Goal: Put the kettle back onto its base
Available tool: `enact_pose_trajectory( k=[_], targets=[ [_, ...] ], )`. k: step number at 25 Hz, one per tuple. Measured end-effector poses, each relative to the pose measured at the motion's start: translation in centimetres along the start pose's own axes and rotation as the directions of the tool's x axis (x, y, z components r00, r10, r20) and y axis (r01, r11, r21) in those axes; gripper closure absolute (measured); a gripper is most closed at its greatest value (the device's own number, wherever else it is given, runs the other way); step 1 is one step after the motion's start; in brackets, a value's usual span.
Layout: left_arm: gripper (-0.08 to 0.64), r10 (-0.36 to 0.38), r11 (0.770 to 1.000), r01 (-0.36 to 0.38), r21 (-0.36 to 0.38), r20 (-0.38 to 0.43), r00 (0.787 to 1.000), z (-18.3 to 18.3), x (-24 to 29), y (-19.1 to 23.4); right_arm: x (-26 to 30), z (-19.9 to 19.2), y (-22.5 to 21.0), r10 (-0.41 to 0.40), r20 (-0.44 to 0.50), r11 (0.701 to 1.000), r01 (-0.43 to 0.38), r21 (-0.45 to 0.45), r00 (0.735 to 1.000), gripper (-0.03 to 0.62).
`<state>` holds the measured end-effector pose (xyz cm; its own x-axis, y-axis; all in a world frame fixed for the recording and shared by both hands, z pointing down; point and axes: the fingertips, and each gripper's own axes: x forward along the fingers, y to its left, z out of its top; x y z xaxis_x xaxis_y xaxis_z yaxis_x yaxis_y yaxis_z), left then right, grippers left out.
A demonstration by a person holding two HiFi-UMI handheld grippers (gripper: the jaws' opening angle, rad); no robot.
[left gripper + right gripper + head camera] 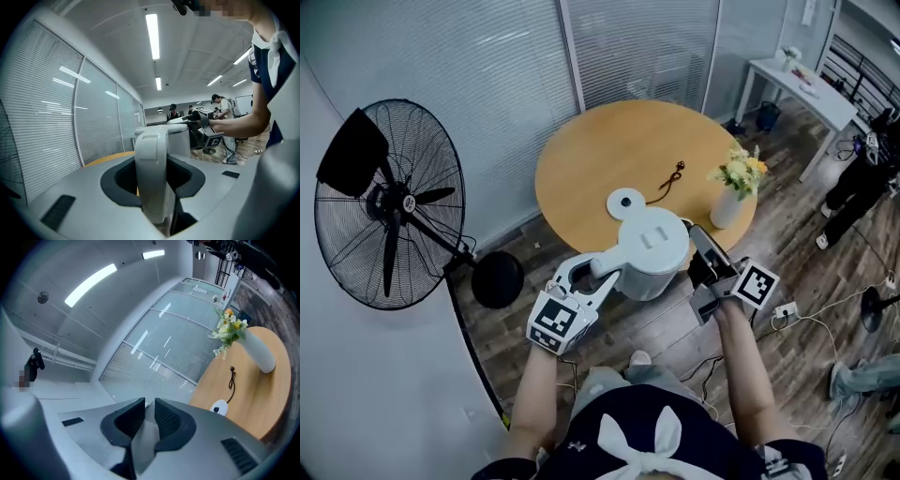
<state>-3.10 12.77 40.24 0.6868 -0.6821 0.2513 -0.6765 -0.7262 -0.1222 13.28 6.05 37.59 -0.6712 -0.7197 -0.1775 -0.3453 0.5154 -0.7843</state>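
Note:
The white kettle (pixel 649 251) hangs in the air over the near edge of the round wooden table (pixel 591 150). My left gripper (pixel 586 272) is shut on its handle (pixel 152 173), which fills the gap between the dark pads. My right gripper (pixel 698 258) meets the kettle's right side, and in the right gripper view (pixel 146 420) its pads pinch a thin white edge of the kettle. The round white base (pixel 626 202) lies flat on the table just beyond the kettle, also visible in the right gripper view (pixel 218 407). A dark cord (pixel 672 175) runs from it.
A white vase of flowers (pixel 731 202) stands on the table right of the base. A tall black fan (pixel 389 206) stands on the floor at left. A white desk (pixel 797 84) and a person (pixel 867 178) are at back right. Cables (pixel 787 309) lie on the floor.

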Motion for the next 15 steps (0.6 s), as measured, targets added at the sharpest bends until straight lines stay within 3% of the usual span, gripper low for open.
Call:
enact_pose_trajectory(
  k=[10, 15],
  targets=[
    [0.405, 0.044, 0.999, -0.044, -0.017, -0.006, 0.999, 0.0, 0.2, 2.1, 2.9, 0.2, -0.4, 0.044, -0.027, 0.999, -0.044, 0.01, 0.999, 0.535],
    [0.405, 0.034, 0.999, -0.034, -0.034, -0.005, 0.999, -0.3, 1.1, 3.1, 3.8, 0.6, -1.3, 0.026, -0.032, 1.0, -0.026, 0.013, 0.999, 0.535]
  ],
)
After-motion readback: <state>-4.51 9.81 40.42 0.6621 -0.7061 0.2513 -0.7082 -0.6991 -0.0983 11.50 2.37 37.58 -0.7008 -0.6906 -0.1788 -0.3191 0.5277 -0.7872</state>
